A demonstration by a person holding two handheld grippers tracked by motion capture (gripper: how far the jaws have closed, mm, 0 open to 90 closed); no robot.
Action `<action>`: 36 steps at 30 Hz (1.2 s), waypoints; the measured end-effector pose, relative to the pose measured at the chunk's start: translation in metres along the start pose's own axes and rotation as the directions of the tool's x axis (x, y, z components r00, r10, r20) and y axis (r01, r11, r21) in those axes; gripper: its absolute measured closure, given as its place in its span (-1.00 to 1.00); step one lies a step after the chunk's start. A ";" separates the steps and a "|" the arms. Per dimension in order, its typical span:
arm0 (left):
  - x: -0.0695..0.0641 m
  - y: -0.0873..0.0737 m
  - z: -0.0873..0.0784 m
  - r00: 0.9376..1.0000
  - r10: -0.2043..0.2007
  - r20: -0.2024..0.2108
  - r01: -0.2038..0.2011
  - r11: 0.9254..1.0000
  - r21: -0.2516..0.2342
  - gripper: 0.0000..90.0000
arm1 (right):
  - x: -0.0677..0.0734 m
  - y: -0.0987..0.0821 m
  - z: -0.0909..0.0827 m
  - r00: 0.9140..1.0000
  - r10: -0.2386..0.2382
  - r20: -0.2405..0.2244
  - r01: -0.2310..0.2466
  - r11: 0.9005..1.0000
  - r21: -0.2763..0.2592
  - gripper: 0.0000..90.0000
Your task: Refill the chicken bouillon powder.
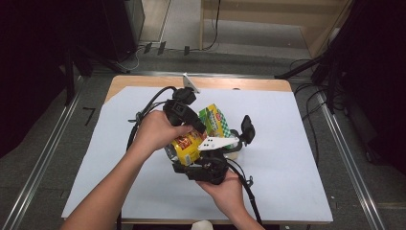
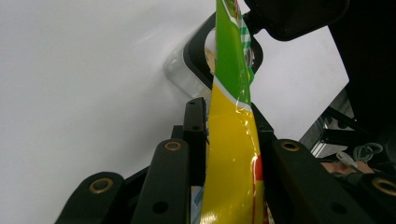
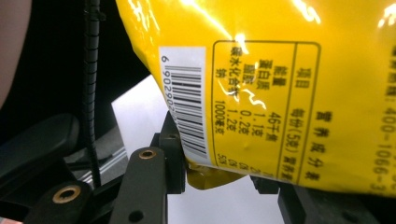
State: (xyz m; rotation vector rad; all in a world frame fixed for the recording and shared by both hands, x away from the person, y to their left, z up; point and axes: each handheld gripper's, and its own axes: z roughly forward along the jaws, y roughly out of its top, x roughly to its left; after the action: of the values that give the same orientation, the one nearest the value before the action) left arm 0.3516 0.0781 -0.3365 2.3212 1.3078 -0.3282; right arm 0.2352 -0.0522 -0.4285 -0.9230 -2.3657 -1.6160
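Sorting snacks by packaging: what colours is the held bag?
Yellow below, green with white checks on top; the bag shows best in the left gripper view.

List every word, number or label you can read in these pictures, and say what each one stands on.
All readable print is on the yellow bag, seen in the right gripper view:
"6 90290": digits beside the barcode; the rest are cut off.
"项目", "能量", "蛋白质", "每份(5克)", "46千焦", "0.2克", "1.2克": the nutrition table.
"400-1066-3": number at the bag's right edge, cut off.
Green top of the bag, left gripper view: print blurred, unreadable.
High view: the bag's lettering is too small to read.

yellow bag [image 3: 289, 93], barcode "690290", "400-1066"
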 end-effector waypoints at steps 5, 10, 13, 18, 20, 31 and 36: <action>-0.010 0.004 -0.001 0.998 0.028 -0.053 -0.027 1.000 0.017 0.76 | -0.002 0.001 0.001 1.000 0.009 -0.005 -0.009 1.000 -0.004 0.43; -0.015 0.008 -0.001 0.996 0.038 -0.078 -0.036 0.999 0.023 0.77 | -0.004 0.003 0.002 1.000 0.017 0.000 -0.017 1.000 -0.005 0.39; -0.015 0.011 0.000 0.996 0.029 -0.081 -0.027 0.999 0.026 0.78 | -0.005 0.003 0.003 1.000 0.007 0.010 -0.007 1.000 0.000 0.36; -0.015 0.015 0.000 0.997 0.017 -0.079 -0.015 0.999 0.033 0.78 | -0.006 0.005 0.005 0.999 -0.019 0.029 0.019 1.000 0.011 0.37; -0.016 0.017 -0.001 0.997 0.013 -0.076 -0.011 0.999 0.030 0.78 | -0.007 0.005 0.005 0.999 -0.021 0.030 0.021 1.000 0.008 0.38; -0.022 0.026 0.007 0.997 0.018 -0.077 -0.014 0.998 0.056 0.74 | -0.015 0.002 0.004 1.000 0.016 0.009 -0.016 1.000 -0.023 0.46; -0.020 0.030 0.009 0.999 0.013 -0.050 -0.009 0.998 0.064 0.71 | -0.017 0.000 0.002 0.999 0.041 -0.006 -0.041 0.998 -0.038 0.47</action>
State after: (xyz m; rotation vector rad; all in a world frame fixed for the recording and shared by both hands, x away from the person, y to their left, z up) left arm 0.3666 0.0452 -0.3277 2.4035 1.3262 -0.3145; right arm 0.2495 -0.0574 -0.4367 -0.9664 -2.3049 -1.6519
